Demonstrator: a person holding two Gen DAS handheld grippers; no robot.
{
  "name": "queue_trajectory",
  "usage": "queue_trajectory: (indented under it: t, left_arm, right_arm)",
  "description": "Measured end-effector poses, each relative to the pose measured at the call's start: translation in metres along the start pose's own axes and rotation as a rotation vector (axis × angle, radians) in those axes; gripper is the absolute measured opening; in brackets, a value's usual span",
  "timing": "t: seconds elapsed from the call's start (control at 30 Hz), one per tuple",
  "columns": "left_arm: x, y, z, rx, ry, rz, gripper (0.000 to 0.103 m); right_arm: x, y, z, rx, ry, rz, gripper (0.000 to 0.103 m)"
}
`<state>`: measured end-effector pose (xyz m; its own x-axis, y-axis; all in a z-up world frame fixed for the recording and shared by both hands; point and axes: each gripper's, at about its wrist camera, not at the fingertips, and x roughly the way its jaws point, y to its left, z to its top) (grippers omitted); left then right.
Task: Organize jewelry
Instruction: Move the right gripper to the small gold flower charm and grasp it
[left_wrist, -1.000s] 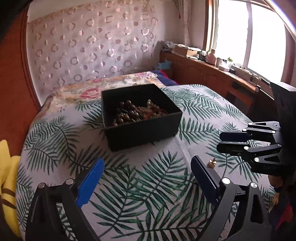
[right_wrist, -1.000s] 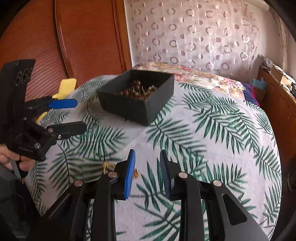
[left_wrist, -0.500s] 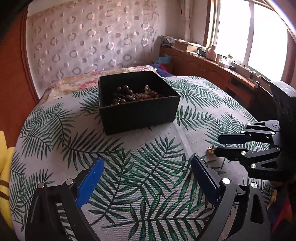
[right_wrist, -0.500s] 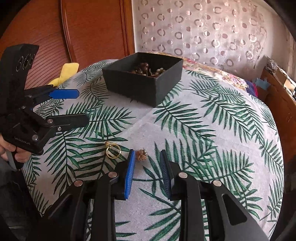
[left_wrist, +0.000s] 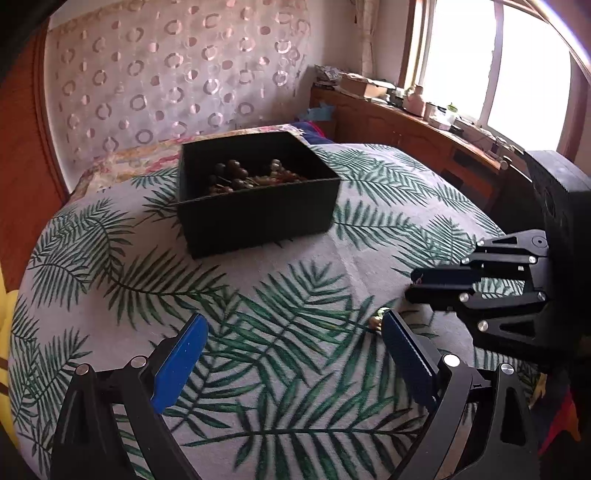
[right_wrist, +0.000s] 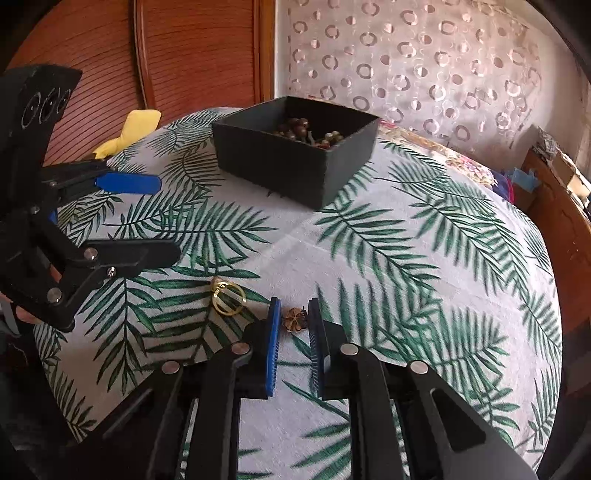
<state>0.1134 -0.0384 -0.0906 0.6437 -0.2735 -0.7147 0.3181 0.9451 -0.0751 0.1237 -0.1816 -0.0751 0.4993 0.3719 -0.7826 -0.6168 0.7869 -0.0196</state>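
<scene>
Two tongs are seen above a leaf-patterned surface. A black box of beads sits at the far side. The left tongs are spread wide; the right tongs are narrowed around a small flower-shaped bead, not clearly gripping it. A gold ring lies just beside.

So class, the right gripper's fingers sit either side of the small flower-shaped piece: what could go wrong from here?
1. The small brown flower-shaped piece lies flat on the leaf-print cloth; the right gripper may pinch fabric or flick it away.
2. The thin gold ring lies close left and may get knocked.
</scene>
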Motion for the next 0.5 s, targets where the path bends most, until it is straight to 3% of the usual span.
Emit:
queue_trajectory:
  t: [0.23, 0.5]
  left_arm:
    - [0.005, -0.029, -0.002, 0.073, 0.014, -0.039, 0.089]
    - [0.025, -0.052, 0.000, 0.155, 0.081, -0.029, 0.053]
  right_arm:
    - [-0.022, -0.019, -0.010, 0.065, -0.038, -0.008, 0.017]
    - [-0.031, -0.024, -0.013, 0.090, -0.065, -0.005, 0.017]
